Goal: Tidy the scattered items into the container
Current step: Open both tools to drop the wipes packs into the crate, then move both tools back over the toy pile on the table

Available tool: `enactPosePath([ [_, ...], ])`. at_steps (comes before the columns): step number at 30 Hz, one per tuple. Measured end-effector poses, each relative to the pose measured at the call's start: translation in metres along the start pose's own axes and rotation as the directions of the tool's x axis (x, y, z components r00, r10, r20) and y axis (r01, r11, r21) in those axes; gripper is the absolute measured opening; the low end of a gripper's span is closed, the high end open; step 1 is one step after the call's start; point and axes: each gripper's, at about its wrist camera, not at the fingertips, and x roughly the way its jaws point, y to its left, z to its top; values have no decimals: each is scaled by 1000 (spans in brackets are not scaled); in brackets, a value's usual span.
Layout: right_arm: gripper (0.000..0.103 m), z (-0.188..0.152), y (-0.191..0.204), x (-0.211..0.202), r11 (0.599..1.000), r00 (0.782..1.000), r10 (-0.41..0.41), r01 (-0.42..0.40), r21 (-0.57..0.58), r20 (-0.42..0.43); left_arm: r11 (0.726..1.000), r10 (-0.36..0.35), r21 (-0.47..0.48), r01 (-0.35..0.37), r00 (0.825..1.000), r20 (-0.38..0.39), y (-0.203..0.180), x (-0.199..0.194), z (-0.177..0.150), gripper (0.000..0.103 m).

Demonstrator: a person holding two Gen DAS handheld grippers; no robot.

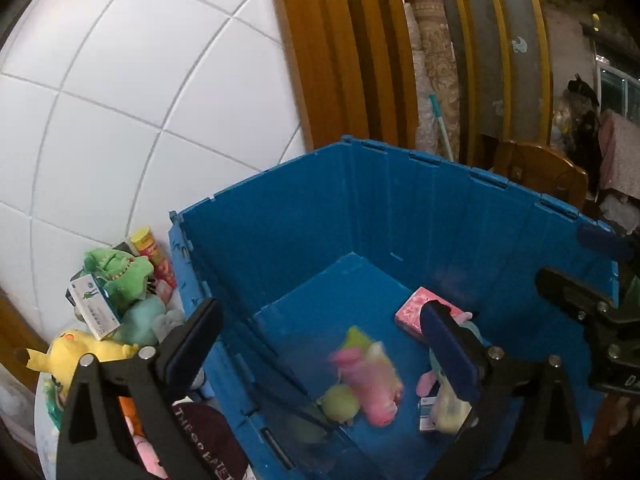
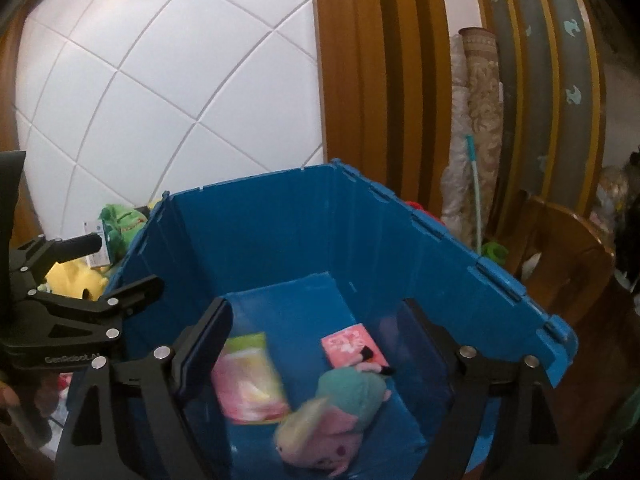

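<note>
A blue crate (image 1: 280,232) (image 2: 400,240) stands open below both grippers. On its floor lie a pink tissue pack (image 1: 416,312) (image 2: 350,346), a blurred pink and green packet (image 1: 370,378) (image 2: 248,378) and a teal and pink plush (image 2: 340,408) (image 1: 446,404). My left gripper (image 1: 320,344) (image 2: 112,268) hangs open over the crate's left side with nothing between its pads. Beside it, my right gripper (image 2: 316,348) (image 1: 588,264) is open over the crate's middle, pads bare, with the plush blurred underneath.
Left of the crate lie a green plush (image 1: 120,276), a yellow plush (image 1: 76,352), a small white and teal box (image 1: 94,308), a red and yellow can (image 1: 154,252) and a dark cap (image 1: 208,436). White tiled wall behind; wooden door frame and chair (image 2: 568,272) to the right.
</note>
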Motion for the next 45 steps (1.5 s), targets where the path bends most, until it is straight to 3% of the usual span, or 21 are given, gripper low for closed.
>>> enactPosePath([
  [13,103,-8,8,-9,1000,1000,17,-17,-3,-6,999,-34,-41,33,999,-22,15,-17,-23,100],
  [21,103,-19,28,-36,1000,1000,21,-21,3,7,995,-33,-95,28,999,-43,41,-52,-62,100],
  [36,103,-55,149,-71,995,995,103,-103,-17,9,977,62,-197,-81,993,-98,154,-114,-163,100],
  [41,103,-69,206,-77,981,982,190,-189,-33,19,961,110,-237,-143,983,-146,211,-127,-208,100],
  [45,103,-85,255,-64,973,974,226,-227,-39,-22,942,150,-272,-199,970,-191,258,-134,-245,100],
])
